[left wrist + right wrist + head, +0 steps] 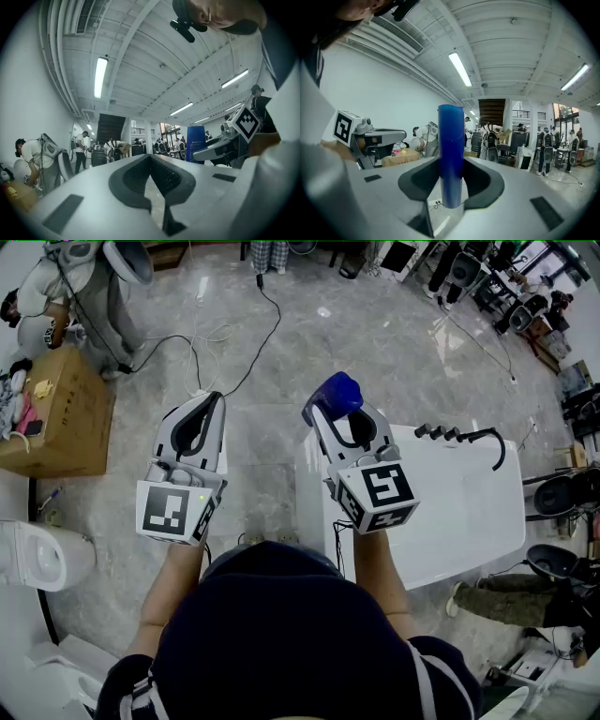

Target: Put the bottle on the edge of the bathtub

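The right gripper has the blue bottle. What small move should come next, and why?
Probably lower the right gripper toward the near rim of the bathtub. Its jaws are clamped on the bottle, which rests on nothing, and the white rim lies just beside it in the head view. The left gripper is shut and empty.

Bottle [451, 154]: blue, smooth, glossy plastic. Bathtub [469, 512]: glossy white (acrylic, perhaps). Floor [394, 352]: polished, veined grey stone. Box [70, 418]: matt brown cardboard.
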`<state>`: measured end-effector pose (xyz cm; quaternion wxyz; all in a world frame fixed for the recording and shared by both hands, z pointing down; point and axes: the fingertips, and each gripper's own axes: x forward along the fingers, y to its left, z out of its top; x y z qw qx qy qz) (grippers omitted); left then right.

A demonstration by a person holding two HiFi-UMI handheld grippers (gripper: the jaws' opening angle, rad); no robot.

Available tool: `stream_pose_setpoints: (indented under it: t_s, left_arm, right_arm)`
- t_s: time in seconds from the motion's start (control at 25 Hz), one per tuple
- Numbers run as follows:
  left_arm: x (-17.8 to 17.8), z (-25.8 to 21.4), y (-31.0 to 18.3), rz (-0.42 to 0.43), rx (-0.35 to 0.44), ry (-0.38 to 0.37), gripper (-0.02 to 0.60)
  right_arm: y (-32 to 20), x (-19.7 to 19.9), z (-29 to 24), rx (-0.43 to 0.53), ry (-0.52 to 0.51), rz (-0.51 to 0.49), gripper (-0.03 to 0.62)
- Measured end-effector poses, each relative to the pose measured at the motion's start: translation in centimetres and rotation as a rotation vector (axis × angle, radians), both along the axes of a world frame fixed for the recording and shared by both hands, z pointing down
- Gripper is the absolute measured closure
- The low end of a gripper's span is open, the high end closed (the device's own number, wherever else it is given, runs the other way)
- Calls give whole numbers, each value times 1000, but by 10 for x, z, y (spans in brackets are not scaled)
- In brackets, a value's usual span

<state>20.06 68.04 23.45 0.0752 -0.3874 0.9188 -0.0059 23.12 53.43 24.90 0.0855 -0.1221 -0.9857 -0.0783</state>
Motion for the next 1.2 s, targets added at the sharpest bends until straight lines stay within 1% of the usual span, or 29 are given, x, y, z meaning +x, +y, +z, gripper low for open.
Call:
stream_pose_setpoints:
  t_s: [0.2, 0.4, 0.52, 0.64, 0.88, 1.04, 1.2]
  left_arm:
    - [-17, 7, 3, 6, -28, 4, 558]
    - [-32, 14, -5, 15, -47, 24, 558]
    - [-44, 15, -14, 17, -54, 25, 558]
    - [-64, 18, -27, 16, -64, 32, 558]
    - [-122, 22, -71, 13, -66, 27, 558]
    - [-172, 14, -105, 11, -52, 8, 558]
    - [-224, 8, -142, 2, -47, 0, 558]
  right_arm:
    - [2, -14, 5, -8, -13, 25, 427]
    - [-5, -32, 13, -13, -13, 49, 427]
    - [-12, -47, 17, -19, -30, 54, 427]
    - [-23, -68, 22, -31, -35, 59, 427]
    - [-70, -126, 31, -38, -39, 64, 427]
    - [-104, -178, 28, -26, -44, 52, 427]
    - [-136, -233, 20, -7, -54, 16, 427]
